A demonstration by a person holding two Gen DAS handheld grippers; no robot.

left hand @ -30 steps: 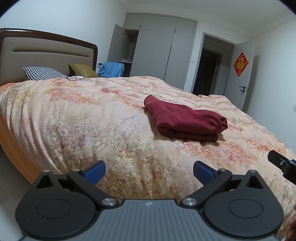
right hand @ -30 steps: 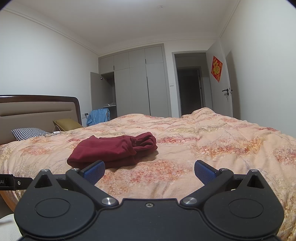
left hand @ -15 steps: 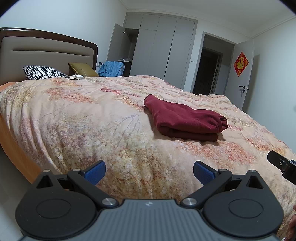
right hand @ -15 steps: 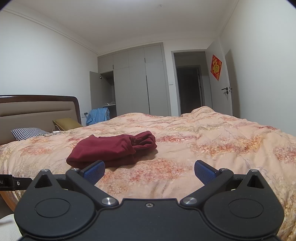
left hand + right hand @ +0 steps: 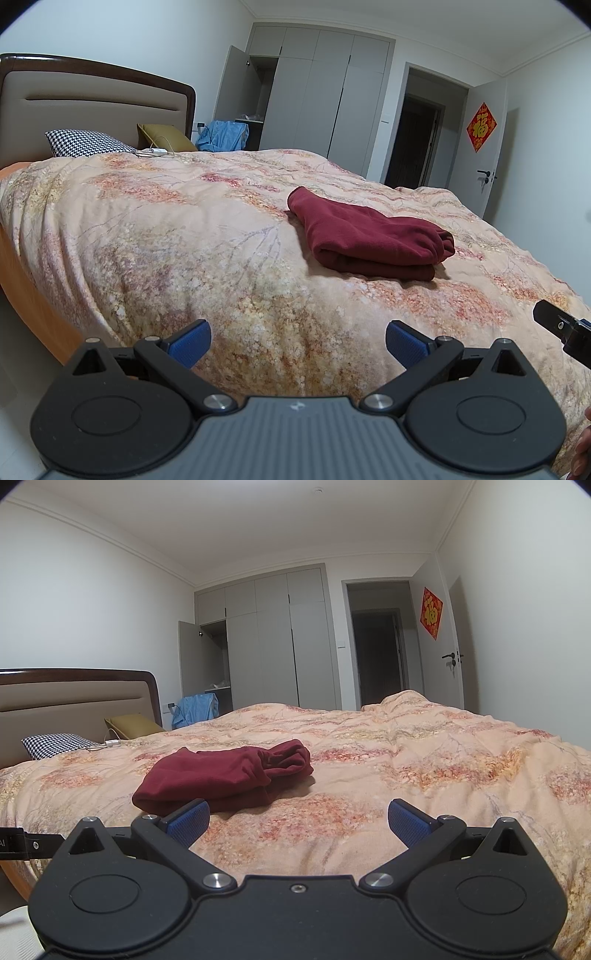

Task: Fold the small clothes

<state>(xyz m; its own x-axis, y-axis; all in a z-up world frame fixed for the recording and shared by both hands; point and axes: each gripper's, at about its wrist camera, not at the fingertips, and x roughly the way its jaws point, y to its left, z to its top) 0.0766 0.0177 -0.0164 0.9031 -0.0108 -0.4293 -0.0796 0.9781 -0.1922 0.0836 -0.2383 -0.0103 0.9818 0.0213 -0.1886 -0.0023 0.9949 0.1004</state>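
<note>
Garment: a dark red garment [image 5: 369,236] lies folded in a flat bundle on the bed [image 5: 184,229], on top of the peach floral quilt [image 5: 424,760]; seen from the right wrist [image 5: 229,779] it sits left of centre, its bunched end toward the wardrobe.
Left gripper: the left gripper [image 5: 297,341] hangs over the near edge of the quilt, jaws spread wide, nothing between the blue pads [image 5: 190,341]; well apart from the garment.
Right gripper: the right gripper [image 5: 298,821] also has its jaws wide and empty, blue pads [image 5: 408,823] above the quilt, the garment just beyond the left pad.
Other tool in view: a black part of the right gripper shows at the right edge of the left wrist view.
Head of bed: padded headboard [image 5: 92,99], houndstooth pillow [image 5: 85,142], olive cushion [image 5: 166,136], white charger with cable [image 5: 157,150].
Room: grey wardrobe [image 5: 321,96] with one door open, blue cloth [image 5: 221,134] beside it, open doorway [image 5: 380,657].
Writing: a red diamond door poster [image 5: 480,126] bears the gold character 福; the same poster [image 5: 431,613] in the right wrist view is too blurred to read.
</note>
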